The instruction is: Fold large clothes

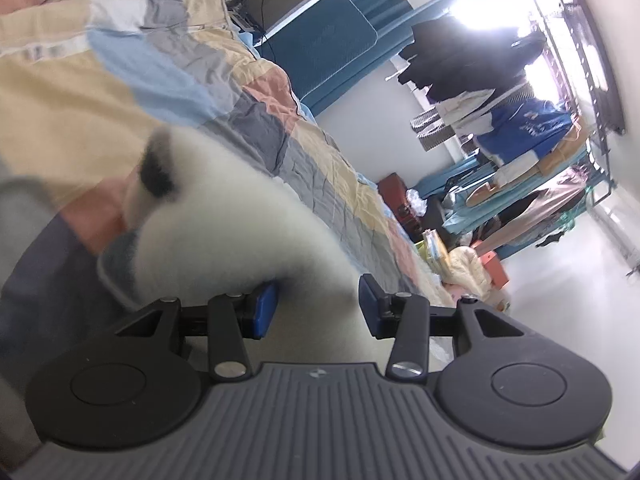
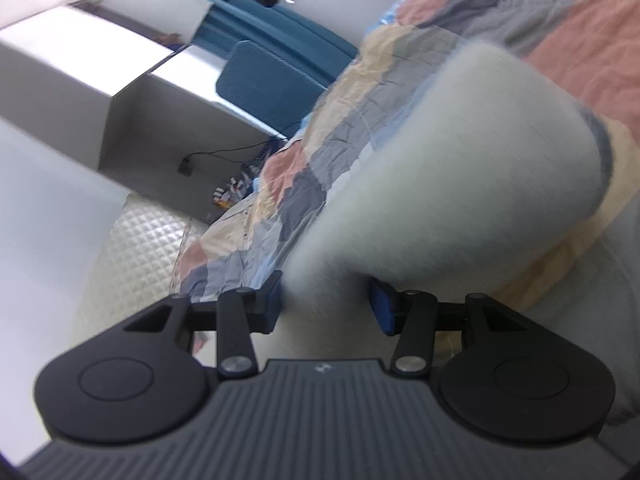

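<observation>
We see a bed with a patchwork quilt [image 1: 100, 92] filling most of both views. Only our left wrist view shows the far side of the room: a clothes rack [image 1: 520, 92] with dark and blue garments hanging against a bright window, and clutter on the floor below it. Only our right wrist view shows a white cabinet [image 2: 132, 92], a teal chair back [image 2: 260, 76] and a black cable plug [image 2: 186, 166] on the wall.

The task's thing, a fluffy white garment [image 1: 224, 220], lies on the quilt right ahead of both grippers. Left view shows a dark patch and a grey cuff on it; right view shows a blurred rolled part with a grey-blue band.

Left gripper [image 1: 318, 304]: jaws apart, fabric lies between the blue pads [image 1: 266, 308], pads not pressing it. Right gripper [image 2: 326, 300]: same, jaws apart, white fabric sits in the gap, no clamp visible.
</observation>
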A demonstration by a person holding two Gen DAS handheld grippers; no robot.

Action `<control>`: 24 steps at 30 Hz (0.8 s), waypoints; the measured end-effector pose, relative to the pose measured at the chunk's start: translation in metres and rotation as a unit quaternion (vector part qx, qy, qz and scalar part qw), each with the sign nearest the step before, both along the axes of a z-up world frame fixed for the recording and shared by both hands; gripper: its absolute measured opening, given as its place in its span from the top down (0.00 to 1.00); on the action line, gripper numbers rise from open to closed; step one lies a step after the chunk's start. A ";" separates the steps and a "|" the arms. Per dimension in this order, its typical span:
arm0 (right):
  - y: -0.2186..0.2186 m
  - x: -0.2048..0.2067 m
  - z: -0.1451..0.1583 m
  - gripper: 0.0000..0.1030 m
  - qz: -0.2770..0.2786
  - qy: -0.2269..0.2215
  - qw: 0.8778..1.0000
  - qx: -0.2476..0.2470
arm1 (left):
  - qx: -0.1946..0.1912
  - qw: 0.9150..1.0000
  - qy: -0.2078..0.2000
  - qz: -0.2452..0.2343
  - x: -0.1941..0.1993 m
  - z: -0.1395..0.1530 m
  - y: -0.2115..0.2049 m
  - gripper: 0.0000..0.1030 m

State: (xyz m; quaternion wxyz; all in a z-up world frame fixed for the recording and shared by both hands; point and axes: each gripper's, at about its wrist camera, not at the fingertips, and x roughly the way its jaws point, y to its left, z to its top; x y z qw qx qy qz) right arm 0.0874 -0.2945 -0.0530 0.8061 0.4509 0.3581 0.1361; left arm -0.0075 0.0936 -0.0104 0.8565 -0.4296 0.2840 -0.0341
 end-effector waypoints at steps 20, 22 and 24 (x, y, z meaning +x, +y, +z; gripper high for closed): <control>0.024 0.145 -0.065 0.52 0.017 0.061 0.998 -0.032 | 0.106 0.992 0.004 -0.073 0.179 -0.068 0.014 0.52; 0.025 0.155 -0.071 0.54 0.015 0.050 0.998 -0.034 | 0.111 0.991 0.009 -0.070 0.191 -0.079 0.015 0.52; 0.028 0.164 -0.075 0.56 0.017 0.038 0.998 -0.046 | 0.107 0.992 0.014 -0.069 0.203 -0.088 0.017 0.52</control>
